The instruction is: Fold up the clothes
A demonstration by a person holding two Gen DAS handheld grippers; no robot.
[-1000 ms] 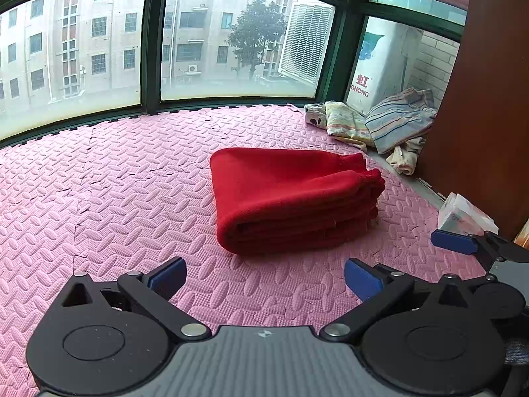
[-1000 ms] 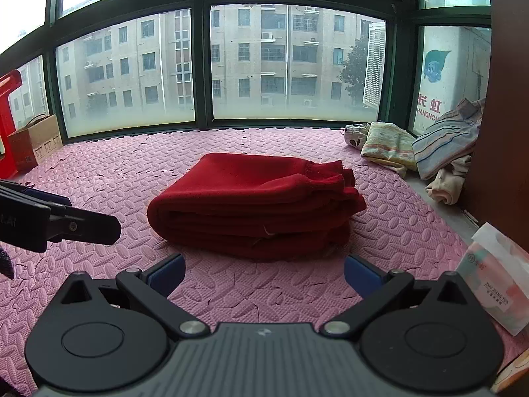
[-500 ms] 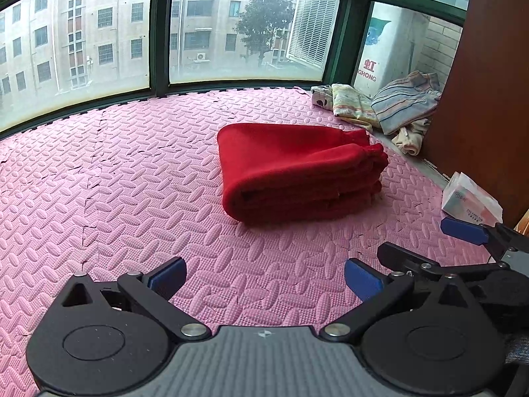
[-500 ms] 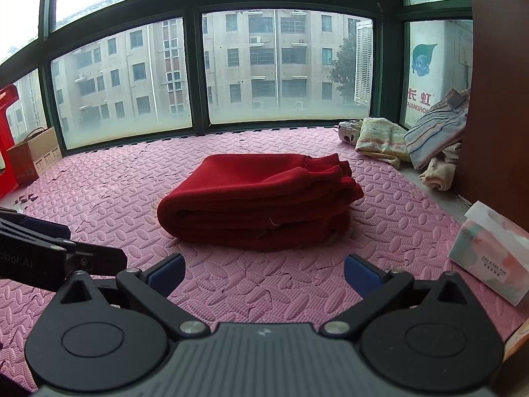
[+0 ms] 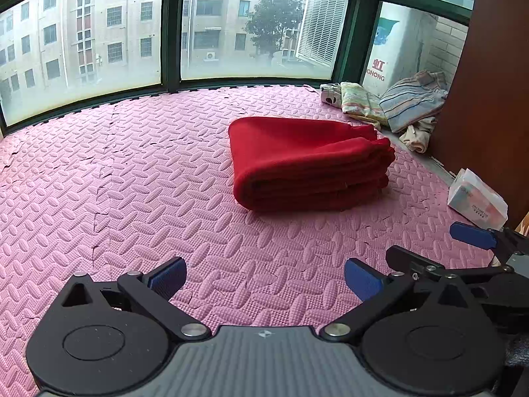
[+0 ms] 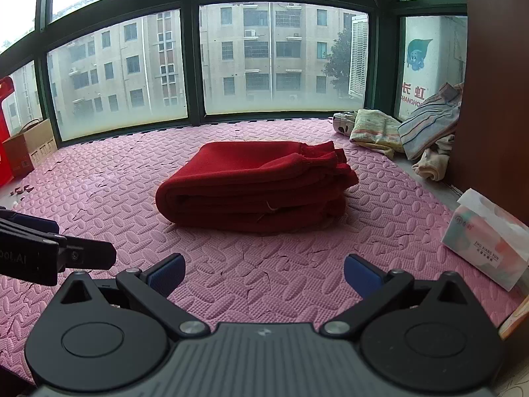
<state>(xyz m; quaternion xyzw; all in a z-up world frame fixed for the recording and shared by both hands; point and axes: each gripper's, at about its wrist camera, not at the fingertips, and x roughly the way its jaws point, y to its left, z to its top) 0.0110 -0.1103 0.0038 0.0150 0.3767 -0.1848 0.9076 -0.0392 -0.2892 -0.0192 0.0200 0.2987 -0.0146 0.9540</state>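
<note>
We see the red garment folded into a thick stack on the pink foam mat, well ahead of us. Our left gripper and right gripper both hover with fingers spread apart, empty. Far right, a heap of clothes lies beside the window.

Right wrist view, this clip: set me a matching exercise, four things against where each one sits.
Things:
1. red garment
2. tissue pack
3. cardboard box
4. pile of loose clothes

Places:
A. far left edge, by the window
B. middle of the pink mat, folded into a stack
C. near right, close to the brown panel
D. far right corner, under the window

Pairs: 1-B, 2-C, 3-A, 4-D
</note>
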